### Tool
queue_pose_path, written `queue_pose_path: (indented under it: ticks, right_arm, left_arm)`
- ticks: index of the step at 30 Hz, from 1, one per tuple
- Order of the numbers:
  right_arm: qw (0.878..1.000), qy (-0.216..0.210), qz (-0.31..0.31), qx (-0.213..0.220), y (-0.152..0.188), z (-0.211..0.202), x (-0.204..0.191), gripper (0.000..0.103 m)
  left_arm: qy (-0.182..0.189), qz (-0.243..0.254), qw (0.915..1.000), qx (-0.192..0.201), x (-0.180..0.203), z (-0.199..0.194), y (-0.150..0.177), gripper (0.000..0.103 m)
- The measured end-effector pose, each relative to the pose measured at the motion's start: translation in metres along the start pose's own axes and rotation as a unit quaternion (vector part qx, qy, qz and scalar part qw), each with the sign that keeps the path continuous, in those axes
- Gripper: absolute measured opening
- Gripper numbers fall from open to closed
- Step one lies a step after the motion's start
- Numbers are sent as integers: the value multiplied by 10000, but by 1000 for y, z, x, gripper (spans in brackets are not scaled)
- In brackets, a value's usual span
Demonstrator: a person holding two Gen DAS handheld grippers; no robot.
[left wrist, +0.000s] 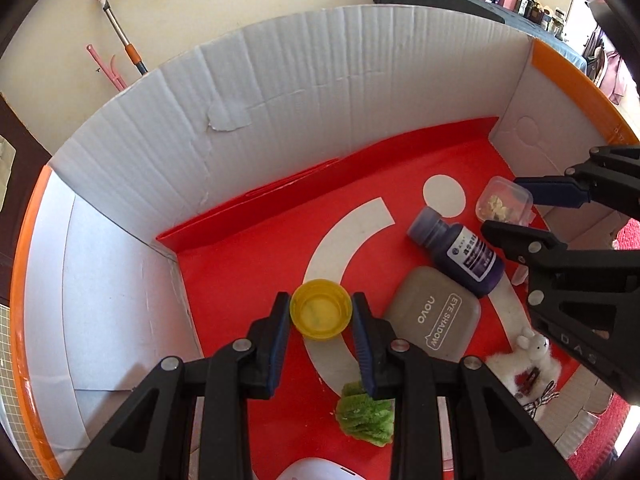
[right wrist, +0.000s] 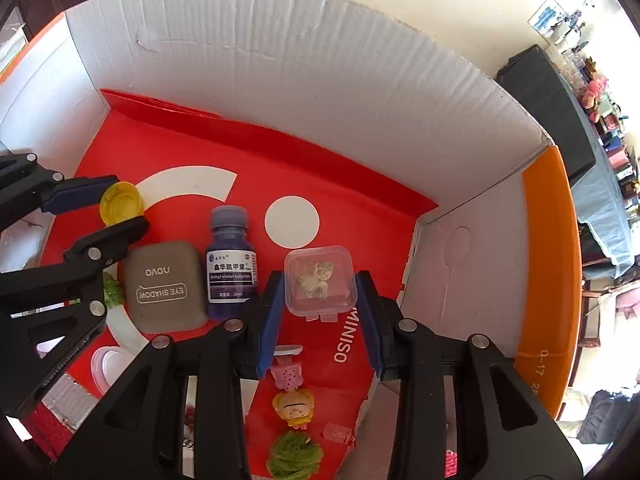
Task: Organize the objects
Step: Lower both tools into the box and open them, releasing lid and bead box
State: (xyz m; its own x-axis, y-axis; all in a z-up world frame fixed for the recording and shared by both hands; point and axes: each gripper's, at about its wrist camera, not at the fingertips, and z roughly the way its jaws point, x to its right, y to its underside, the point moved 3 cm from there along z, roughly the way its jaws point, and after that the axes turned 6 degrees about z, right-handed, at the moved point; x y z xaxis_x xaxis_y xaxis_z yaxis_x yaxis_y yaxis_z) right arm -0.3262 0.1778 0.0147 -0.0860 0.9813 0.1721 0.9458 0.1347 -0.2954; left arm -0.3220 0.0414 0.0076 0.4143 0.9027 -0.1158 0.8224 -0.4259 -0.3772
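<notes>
Both grippers reach into a cardboard box (left wrist: 320, 80) with a red floor. My left gripper (left wrist: 321, 312) is shut on a yellow cap (left wrist: 321, 314), held just above the floor; it also shows in the right wrist view (right wrist: 120, 202). My right gripper (right wrist: 320, 292) stands around a small clear plastic case (right wrist: 320, 280) with pale beads inside, its pads (right wrist: 270, 312) close to the case's sides; touch is unclear. The case also shows in the left wrist view (left wrist: 502, 202). A purple bottle (right wrist: 231, 260) and a grey eye-shadow case (right wrist: 164, 286) lie between the grippers.
Green fuzzy balls (left wrist: 366, 416) (right wrist: 294, 458), a white plush toy (left wrist: 528, 360), a small yellow-haired doll (right wrist: 294, 402) and a white lid (right wrist: 106, 364) lie at the near side of the box. The box walls (right wrist: 320, 60) rise all around.
</notes>
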Motion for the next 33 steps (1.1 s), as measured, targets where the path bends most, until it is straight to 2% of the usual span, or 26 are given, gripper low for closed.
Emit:
queue_pose_path:
  ticks: [7,22,33]
  right_arm:
    - [10000,72,-6,-68,9,3,0,34]
    - [9999,102,-15,-115,28,-1,0,34]
    - [9999,83,-7,-141,35,-16,-10,34]
  left_arm:
    - [26,-31,10000,-4,5,-2,-2,32]
    - [-13,-53,10000,0,-18,10,-9,40]
    - [-40,-21,10000,-4,-10,8,-7,43]
